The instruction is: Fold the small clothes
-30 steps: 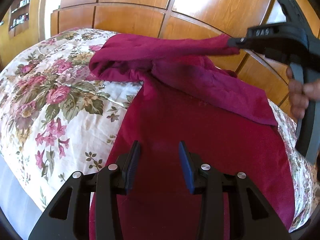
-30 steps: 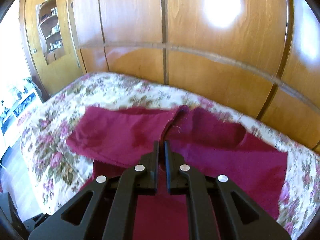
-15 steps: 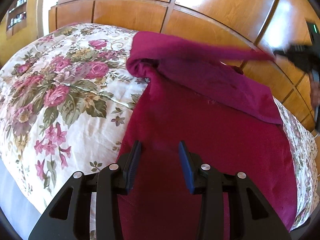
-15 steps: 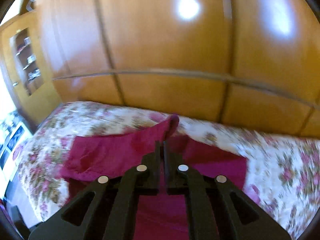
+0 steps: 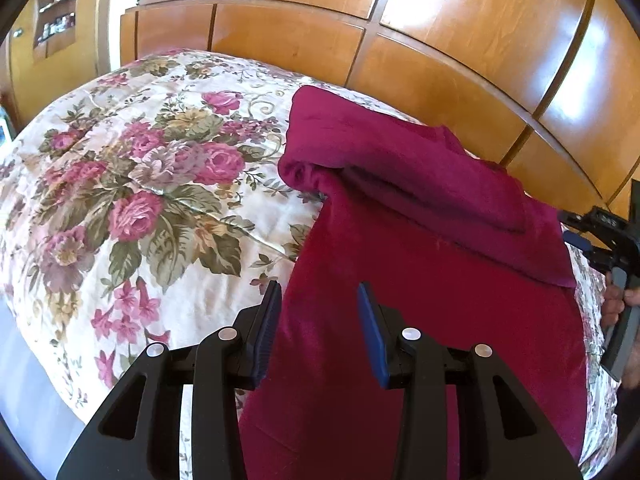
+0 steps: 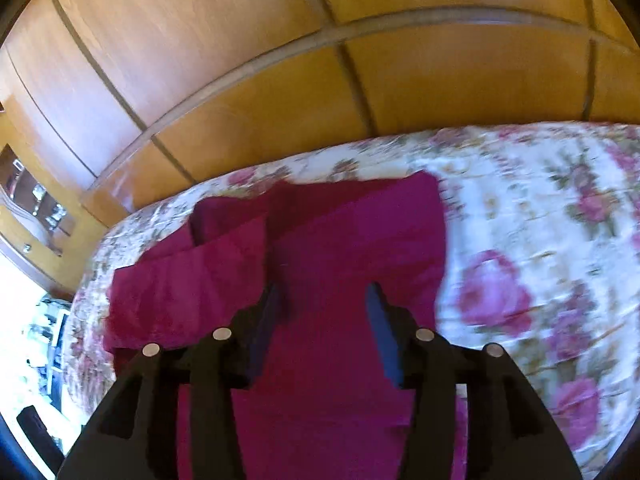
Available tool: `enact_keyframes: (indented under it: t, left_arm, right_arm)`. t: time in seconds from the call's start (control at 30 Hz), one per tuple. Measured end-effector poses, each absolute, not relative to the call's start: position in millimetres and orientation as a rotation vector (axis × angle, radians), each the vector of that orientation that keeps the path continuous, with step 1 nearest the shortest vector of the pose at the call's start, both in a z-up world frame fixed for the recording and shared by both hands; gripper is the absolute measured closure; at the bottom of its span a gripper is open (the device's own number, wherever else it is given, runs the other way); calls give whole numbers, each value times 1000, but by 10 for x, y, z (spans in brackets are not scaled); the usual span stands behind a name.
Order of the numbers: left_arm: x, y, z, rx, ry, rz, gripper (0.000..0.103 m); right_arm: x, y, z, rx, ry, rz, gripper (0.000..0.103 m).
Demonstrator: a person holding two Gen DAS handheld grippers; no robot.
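A dark red garment (image 5: pixel 420 288) lies on the floral bedspread (image 5: pixel 132 208), its far part folded over onto the near part. My left gripper (image 5: pixel 318 300) is open and empty, hovering over the garment's left edge. My right gripper (image 6: pixel 326 300) is open and empty above the garment (image 6: pixel 340 248); it also shows at the right edge of the left wrist view (image 5: pixel 600 228), just past the folded flap's end. The right wrist view is blurred.
A wooden panelled wall (image 5: pixel 400 40) runs behind the bed. The bedspread (image 6: pixel 540 240) extends to the right of the garment. A doorway with shelves (image 5: pixel 56 8) is at far left. The bed's near edge drops off at lower left (image 5: pixel 24 380).
My right gripper carried the garment's upper part to the right, laid it over the rest, then opened and let go. The left gripper stayed open and shifted slightly left.
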State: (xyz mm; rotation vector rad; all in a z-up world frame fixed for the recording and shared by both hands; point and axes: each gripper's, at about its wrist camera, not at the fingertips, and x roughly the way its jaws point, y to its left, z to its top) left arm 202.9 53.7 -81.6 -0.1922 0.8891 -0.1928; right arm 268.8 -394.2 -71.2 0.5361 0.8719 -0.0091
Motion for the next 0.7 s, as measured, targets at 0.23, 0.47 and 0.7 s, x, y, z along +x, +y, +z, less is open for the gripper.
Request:
enact_keyframes:
  t: [0.23, 0.47, 0.7]
  left_arm:
    - [2102, 212, -744, -162, 854, -284, 65]
    - [2507, 40, -942, -113, 901, -215, 65]
    - [2525, 270, -995, -233, 942, -180, 69]
  right_arm:
    - [3219, -3321, -915, 379, 999, 23, 98]
    - [2689, -3550, 144, 371, 708, 76, 99]
    - [2423, -4182, -355, 412, 833, -99, 99]
